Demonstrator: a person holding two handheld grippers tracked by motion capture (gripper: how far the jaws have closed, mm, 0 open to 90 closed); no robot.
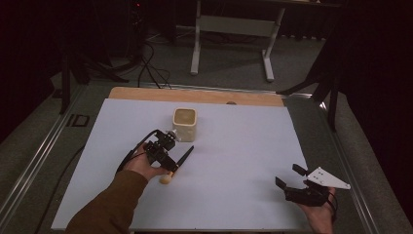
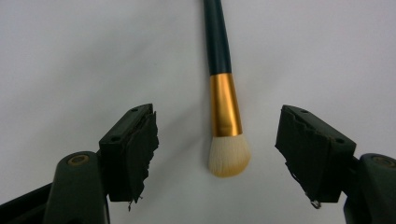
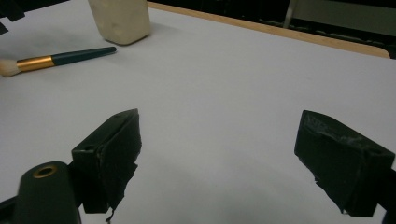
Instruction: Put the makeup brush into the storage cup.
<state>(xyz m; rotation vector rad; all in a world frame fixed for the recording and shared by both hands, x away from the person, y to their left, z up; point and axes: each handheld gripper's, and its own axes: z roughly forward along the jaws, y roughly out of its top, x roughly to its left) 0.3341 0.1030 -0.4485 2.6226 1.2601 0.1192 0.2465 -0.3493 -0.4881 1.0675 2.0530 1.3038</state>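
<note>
A makeup brush (image 1: 184, 157) with a dark handle, gold ferrule and cream bristles lies flat on the white sheet (image 1: 234, 146). My left gripper (image 1: 164, 155) hovers over its bristle end, held by a hand in a brown sleeve. In the left gripper view the brush (image 2: 224, 105) lies between the jaws of the left gripper (image 2: 217, 119), which are open and clear of it on both sides. My right gripper (image 1: 289, 176) rests open and holding nothing at the near right of the sheet. From the right gripper (image 3: 219, 126) the brush (image 3: 56, 58) lies far to the left.
A cream square cup (image 1: 184, 123) stands upright just beyond the brush, also at the top left as the cup (image 3: 120, 18). The wooden table edge (image 1: 195, 94) runs along the back. Desk legs (image 1: 196, 44) and cables (image 1: 151, 68) are on the floor behind.
</note>
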